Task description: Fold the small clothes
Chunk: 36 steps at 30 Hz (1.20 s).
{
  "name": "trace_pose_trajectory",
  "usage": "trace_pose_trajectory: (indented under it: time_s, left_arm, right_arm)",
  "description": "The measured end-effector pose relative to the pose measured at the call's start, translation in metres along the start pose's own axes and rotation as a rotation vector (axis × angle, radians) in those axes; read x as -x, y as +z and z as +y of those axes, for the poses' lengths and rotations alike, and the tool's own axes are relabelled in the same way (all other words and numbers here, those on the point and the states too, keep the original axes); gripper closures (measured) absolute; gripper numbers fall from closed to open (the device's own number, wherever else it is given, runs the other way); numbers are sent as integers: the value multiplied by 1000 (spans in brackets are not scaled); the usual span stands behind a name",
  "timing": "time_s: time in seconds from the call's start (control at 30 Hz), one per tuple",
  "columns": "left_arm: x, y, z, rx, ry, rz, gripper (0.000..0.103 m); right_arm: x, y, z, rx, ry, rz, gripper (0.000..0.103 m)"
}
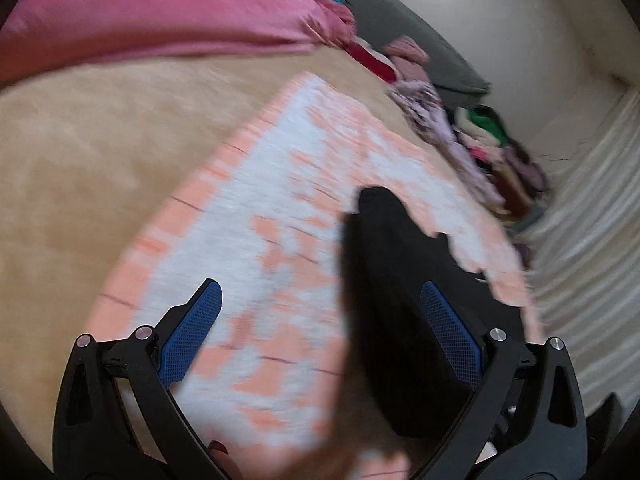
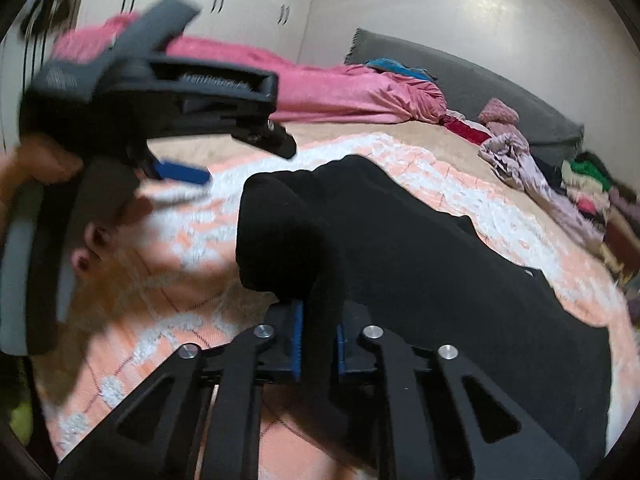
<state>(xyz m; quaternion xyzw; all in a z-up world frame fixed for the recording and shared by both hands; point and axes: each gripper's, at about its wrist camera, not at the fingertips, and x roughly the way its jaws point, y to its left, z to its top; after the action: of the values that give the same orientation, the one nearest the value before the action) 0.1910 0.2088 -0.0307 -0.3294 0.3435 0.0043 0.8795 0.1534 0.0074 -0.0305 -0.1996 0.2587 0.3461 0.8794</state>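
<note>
A black garment lies on a peach-and-white patterned blanket on the bed. My right gripper is shut on a bunched fold of the black garment and lifts it off the blanket. In the left wrist view my left gripper is open, with blue pads wide apart above the blanket; the black garment hangs between them without being pinched. The left gripper also shows in the right wrist view, held up at the left, blurred.
A pink blanket lies bunched at the back of the bed. A grey cushion runs along the wall. A pile of mixed clothes sits at the right edge. Tan bedding surrounds the patterned blanket. Wardrobe doors stand behind.
</note>
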Motion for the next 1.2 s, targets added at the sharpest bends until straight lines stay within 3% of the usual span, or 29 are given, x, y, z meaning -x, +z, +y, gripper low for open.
trace_pose_trajectory:
  time_s: [0.1,0.33,0.47,0.5,0.57,0.63,0.73,0.87,1.2]
  left_arm:
    - [-15,-1,-8,39,-93,63,10]
    - [-49,-1,-30,54,-211,176,10]
    - [-71,-1,-39,23,-177,238,13]
    - [-74,0,-41,14,-171,245,19]
    - [-79,0,-45,-2,-145,260,35]
    - [-81,-1,-48,-17,-89,267,61]
    - [-79,-2,-50,-29,-62,262,84]
    - [-66,-1,-64,-62,-26,225,91]
    - [-36,5,-137,-148,7,165,91]
  right_arm:
    - [7,-1,-10,-48,31,-8,95]
    - [15,-3,-9,-53,46,-9,96]
    - [16,-5,-7,-57,54,-4,95]
    - [14,-4,-8,-58,54,0,95]
    - [10,-3,-9,-56,53,4,95]
    - [10,-4,-8,-55,53,6,95]
    - [11,-3,-11,-68,61,3,95]
    - [17,-3,-19,-104,71,-14,95]
    - [70,-11,-59,-246,61,-175,96]
